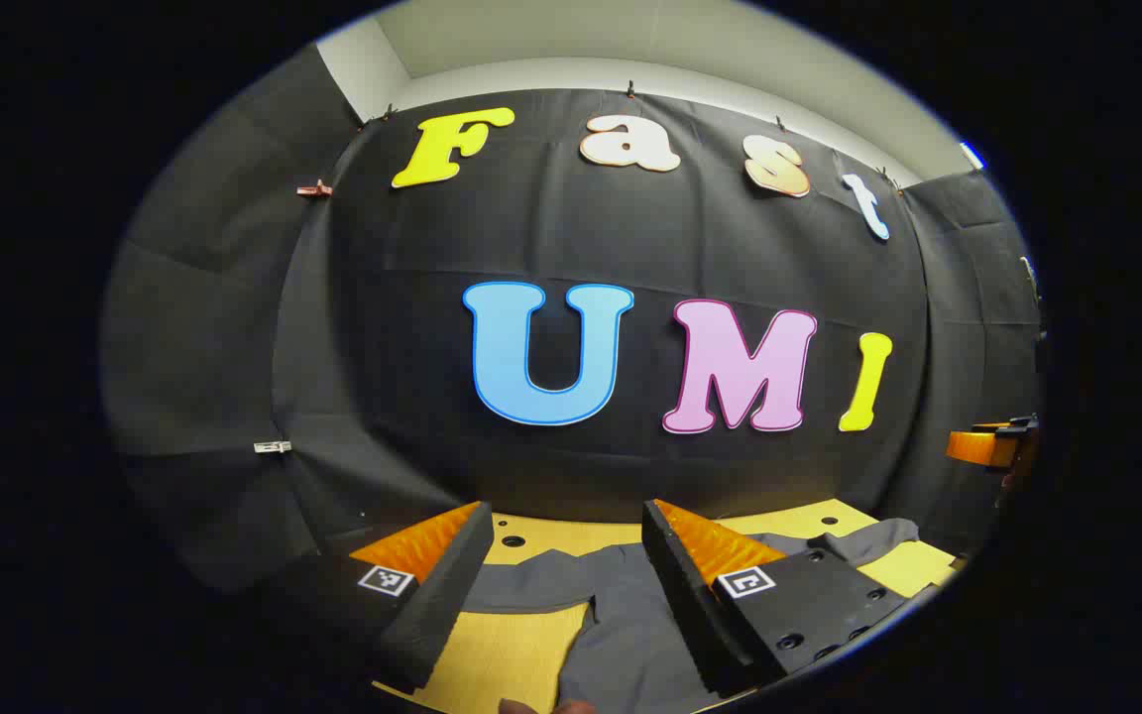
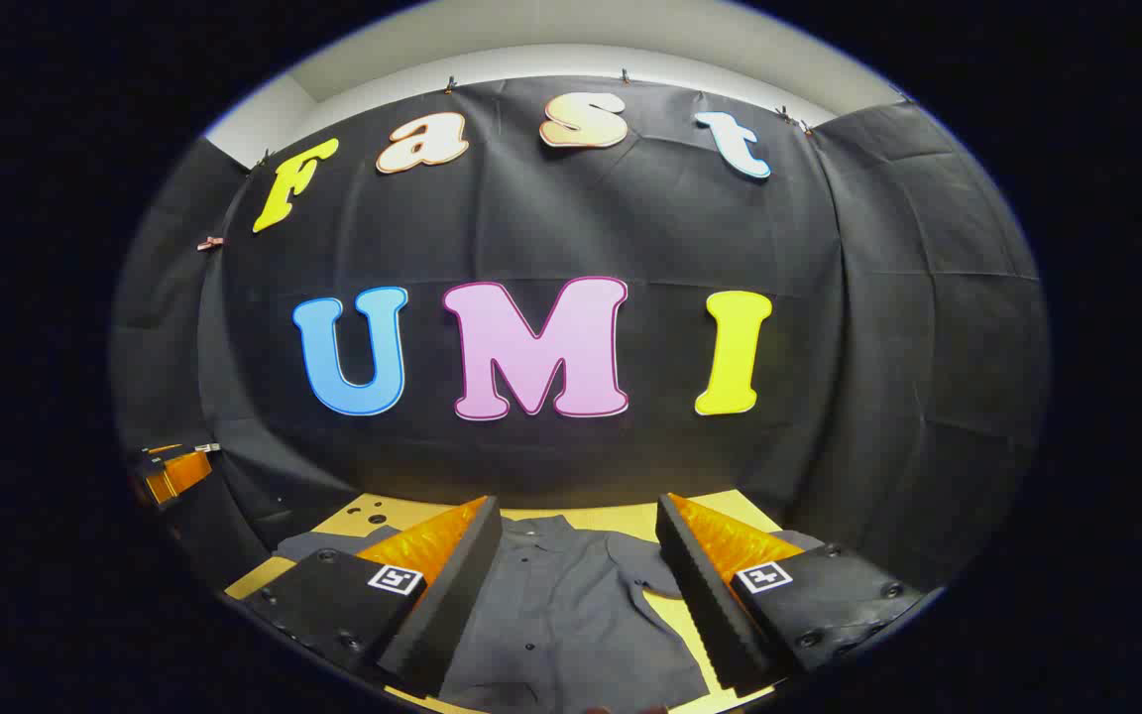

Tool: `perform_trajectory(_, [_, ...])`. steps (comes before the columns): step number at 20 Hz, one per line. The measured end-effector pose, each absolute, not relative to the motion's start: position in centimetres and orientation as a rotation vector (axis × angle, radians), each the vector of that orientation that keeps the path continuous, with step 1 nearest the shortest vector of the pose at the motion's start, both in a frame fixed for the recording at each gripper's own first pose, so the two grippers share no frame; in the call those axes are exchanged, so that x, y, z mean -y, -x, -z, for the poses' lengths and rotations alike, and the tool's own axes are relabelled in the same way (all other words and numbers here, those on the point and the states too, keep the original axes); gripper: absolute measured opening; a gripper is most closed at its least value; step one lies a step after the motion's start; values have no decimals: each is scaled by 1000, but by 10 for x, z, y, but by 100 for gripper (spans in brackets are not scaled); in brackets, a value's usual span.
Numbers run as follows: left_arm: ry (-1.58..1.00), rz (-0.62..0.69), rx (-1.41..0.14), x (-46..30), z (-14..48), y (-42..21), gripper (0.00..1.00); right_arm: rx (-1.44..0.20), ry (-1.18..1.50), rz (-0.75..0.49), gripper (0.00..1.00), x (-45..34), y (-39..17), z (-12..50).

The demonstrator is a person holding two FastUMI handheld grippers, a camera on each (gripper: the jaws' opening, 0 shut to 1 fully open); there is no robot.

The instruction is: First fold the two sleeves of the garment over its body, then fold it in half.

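A grey button-up shirt (image 2: 571,605) lies flat on the light wooden table (image 2: 630,516), collar toward the back wall. In the left gripper view the same shirt (image 1: 621,635) spreads out, one sleeve (image 1: 531,585) reaching left and the other sleeve (image 1: 863,543) reaching right. My left gripper (image 1: 561,570) hovers above the shirt's left part, open, nothing between its fingers. My right gripper (image 2: 581,555) hangs open over the shirt's chest, holding nothing. The other gripper (image 2: 170,474) shows at the far left of the right gripper view, and likewise the other gripper (image 1: 992,444) at the right edge of the left gripper view.
The table (image 1: 512,654) has several small round holes (image 1: 513,541) near its back edge. The black cloth wall stands close behind the table and wraps both sides. A fingertip (image 1: 531,707) shows at the bottom edge of the left gripper view.
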State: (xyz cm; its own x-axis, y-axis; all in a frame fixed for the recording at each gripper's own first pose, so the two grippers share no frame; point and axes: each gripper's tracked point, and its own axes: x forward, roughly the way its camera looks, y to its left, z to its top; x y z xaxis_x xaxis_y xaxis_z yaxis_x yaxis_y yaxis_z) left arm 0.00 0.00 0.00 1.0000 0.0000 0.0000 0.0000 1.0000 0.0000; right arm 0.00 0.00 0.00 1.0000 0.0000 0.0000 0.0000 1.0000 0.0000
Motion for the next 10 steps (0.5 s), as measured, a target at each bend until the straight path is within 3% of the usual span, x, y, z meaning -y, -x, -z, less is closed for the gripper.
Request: perform_trajectory(10, [-39,49,-3,20,-5,-8,95,0,6,8,98,4,-2,-2])
